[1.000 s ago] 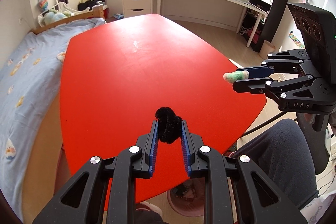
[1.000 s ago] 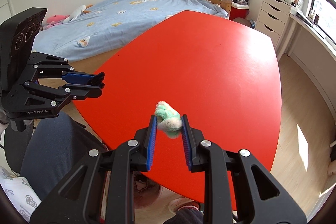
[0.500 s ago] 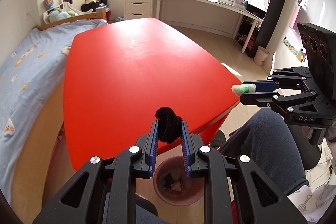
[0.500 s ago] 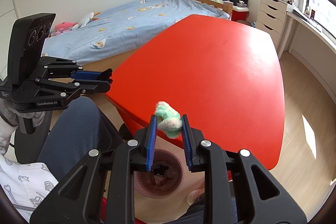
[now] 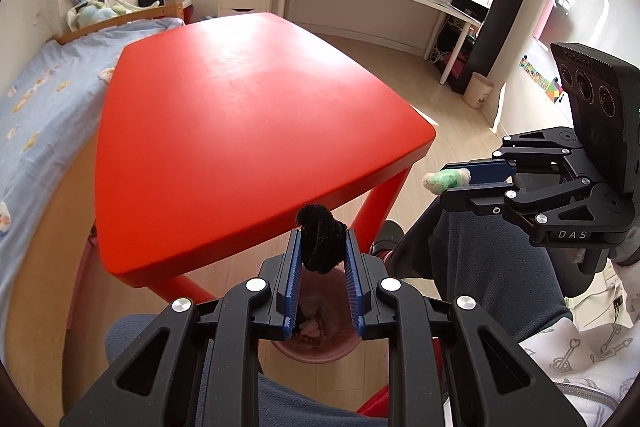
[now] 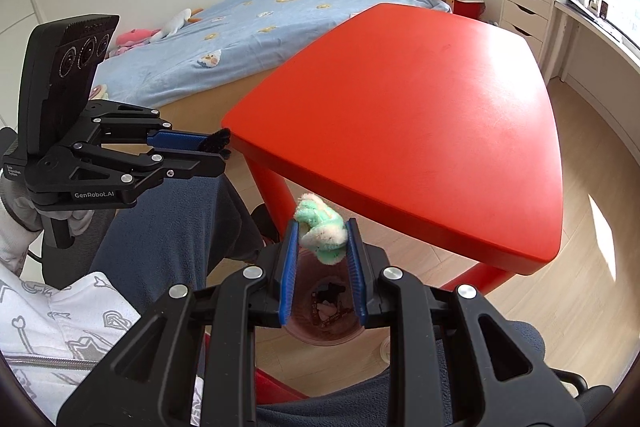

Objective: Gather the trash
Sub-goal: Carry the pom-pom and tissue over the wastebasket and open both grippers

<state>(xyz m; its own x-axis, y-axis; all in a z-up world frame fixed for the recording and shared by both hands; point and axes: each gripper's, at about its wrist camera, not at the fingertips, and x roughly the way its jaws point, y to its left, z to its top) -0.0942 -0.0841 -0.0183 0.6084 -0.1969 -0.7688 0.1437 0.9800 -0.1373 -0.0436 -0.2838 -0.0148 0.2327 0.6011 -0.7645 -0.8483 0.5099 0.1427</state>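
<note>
step: drop over bin | left gripper (image 5: 321, 247) pinches black fuzzy clump (image 5: 320, 242) | right gripper (image 6: 321, 242) pinches green-white fuzzy clump (image 6: 321, 230) | round pink plastic bin (image 6: 324, 329) at 6 o'clock, probably underneath | advice: centre each above rim, then release.

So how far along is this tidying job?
Nearly finished, it seems. The red table shows no litter on top. In hand: the left gripper pinches a black fuzzy wad, the right gripper a green-and-white fuzzy wad. Both hang over the pink bin on the floor, which already holds scraps. Left: dropping both in.
</note>
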